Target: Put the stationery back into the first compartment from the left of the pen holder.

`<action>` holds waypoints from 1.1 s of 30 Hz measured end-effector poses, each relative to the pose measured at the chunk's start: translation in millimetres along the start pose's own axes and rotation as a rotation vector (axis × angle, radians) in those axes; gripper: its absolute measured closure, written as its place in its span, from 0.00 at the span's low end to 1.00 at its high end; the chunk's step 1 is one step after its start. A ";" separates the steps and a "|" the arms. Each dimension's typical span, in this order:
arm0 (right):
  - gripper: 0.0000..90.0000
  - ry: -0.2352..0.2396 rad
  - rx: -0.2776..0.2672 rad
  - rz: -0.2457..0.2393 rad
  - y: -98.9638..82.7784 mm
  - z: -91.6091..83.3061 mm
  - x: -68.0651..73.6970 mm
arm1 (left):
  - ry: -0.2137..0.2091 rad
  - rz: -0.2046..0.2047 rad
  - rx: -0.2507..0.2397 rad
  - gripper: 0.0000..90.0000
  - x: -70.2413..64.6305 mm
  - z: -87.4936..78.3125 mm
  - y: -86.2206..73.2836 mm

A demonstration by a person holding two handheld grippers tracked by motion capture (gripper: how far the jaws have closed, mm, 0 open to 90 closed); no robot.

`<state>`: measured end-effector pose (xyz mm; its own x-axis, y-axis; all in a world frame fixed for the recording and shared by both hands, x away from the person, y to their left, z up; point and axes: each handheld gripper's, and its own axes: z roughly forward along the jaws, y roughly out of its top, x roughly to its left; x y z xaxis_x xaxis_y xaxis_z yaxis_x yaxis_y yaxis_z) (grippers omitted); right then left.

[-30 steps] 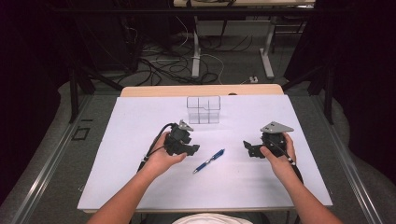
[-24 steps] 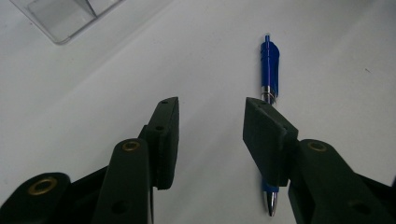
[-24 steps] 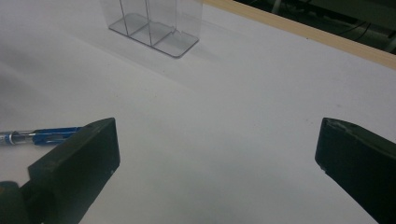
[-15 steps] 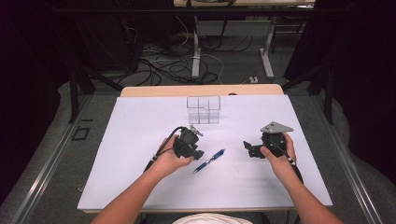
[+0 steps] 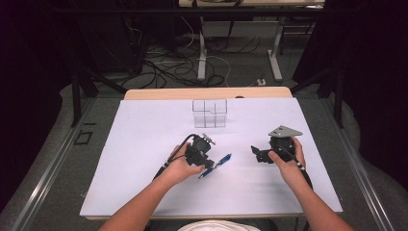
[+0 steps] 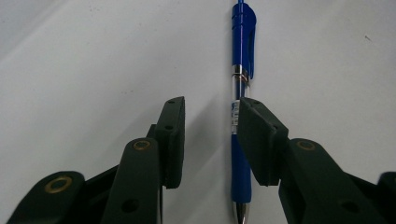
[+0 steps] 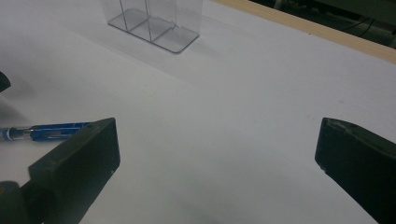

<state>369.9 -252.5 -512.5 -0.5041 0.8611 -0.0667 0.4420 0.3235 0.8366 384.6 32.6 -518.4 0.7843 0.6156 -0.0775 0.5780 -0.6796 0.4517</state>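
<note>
- Left claw (image 6: 210,135) is down over the blue pen (image 6: 243,70), jaws just closing in, a gap left between them.
- One pad (image 6: 254,140) sits against the barrel; the other is off to the side, so no pinch yet.
- The pen lies flat on the white worktop (image 5: 144,144), long axis running straight along the jaws, clip end away from the claw.
- Left hand is plainly nearer; it needs a small sideways shift to centre the barrel.
- Right claw (image 7: 215,158) hovers spread and empty, well apart.
- Clear divided box (image 5: 209,113) waits beyond.

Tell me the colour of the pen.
Blue pen, with a clear middle section; clearest in the left gripper view.
</note>
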 end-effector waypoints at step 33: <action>0.00 0.007 0.012 -0.010 -1.4 2.0 -0.4 | -0.058 -0.029 0.131 0.78 -10.5 13.3 4.1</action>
<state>371.0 -252.4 -514.8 -0.5137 0.8550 -0.0708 0.4456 0.3364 0.8296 381.7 18.1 -527.5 0.7761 0.6145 -0.1416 0.6224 -0.7103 0.3288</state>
